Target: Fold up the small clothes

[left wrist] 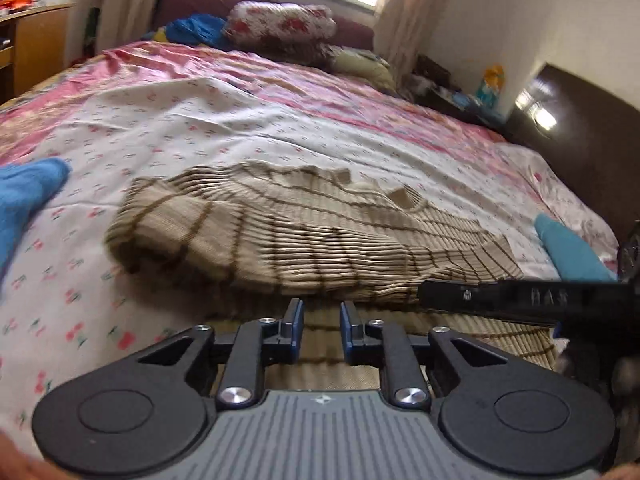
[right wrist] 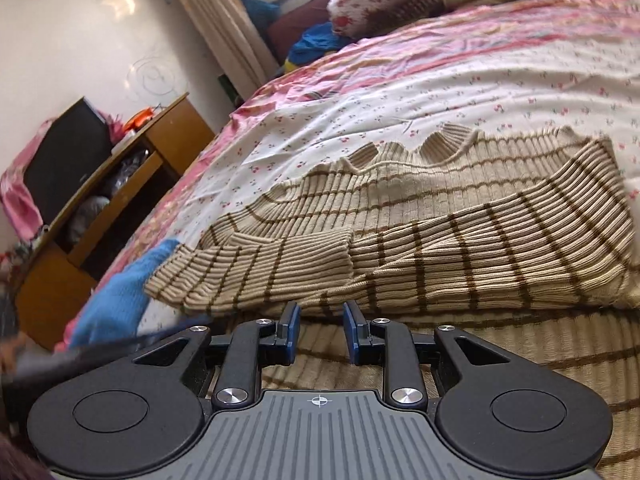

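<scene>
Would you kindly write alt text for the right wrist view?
A beige ribbed knit sweater with brown stripes lies partly folded on a floral white-and-pink bedsheet. The right hand-held gripper hovers over its near edge, jaws apart and empty. A blue knitted garment lies left.

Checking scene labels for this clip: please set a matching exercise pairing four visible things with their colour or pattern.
Things:
1. sweater
2. garment beside the sweater
3. bedsheet
4. rolled pillow

Descriptions:
A. plain blue
B. white with big red flowers
C. beige ribbed knit with brown stripes
D. white centre with tiny red sprigs, pink border

Pairs: 1-C, 2-A, 3-D, 4-B
</scene>
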`<state>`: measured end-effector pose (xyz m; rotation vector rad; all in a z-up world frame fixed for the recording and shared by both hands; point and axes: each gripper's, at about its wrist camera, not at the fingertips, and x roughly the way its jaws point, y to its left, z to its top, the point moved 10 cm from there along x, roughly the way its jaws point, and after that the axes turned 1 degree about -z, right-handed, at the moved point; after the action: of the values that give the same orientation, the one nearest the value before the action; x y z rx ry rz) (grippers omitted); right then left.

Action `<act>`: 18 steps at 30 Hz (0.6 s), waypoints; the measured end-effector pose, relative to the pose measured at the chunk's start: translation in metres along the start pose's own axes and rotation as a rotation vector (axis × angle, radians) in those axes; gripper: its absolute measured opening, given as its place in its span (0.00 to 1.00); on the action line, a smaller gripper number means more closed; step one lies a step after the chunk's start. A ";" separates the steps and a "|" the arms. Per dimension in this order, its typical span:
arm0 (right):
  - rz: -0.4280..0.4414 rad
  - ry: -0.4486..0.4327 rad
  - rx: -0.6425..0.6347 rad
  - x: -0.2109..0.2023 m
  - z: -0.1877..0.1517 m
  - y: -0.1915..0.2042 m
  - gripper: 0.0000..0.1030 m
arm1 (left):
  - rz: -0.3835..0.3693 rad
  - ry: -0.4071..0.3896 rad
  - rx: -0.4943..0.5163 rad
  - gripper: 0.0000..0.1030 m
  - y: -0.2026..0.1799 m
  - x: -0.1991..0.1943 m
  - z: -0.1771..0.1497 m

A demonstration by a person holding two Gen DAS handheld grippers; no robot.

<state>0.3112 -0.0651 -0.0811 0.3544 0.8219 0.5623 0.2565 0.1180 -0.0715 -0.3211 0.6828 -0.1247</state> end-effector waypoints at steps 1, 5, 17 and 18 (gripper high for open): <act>0.000 0.002 0.013 0.003 0.001 0.000 0.26 | 0.012 -0.017 -0.014 0.26 0.005 -0.003 -0.002; -0.005 -0.014 0.060 0.011 0.010 0.002 0.26 | 0.075 -0.080 -0.025 0.27 0.016 -0.007 -0.013; -0.023 0.052 0.128 0.045 -0.001 0.011 0.25 | 0.112 -0.037 -0.023 0.30 0.037 0.010 -0.034; -0.015 0.046 0.138 0.044 0.000 0.012 0.26 | 0.115 -0.038 -0.014 0.30 0.036 0.010 -0.034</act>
<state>0.3316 -0.0296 -0.1010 0.4628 0.9100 0.5024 0.2426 0.1415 -0.1143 -0.2967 0.6635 -0.0046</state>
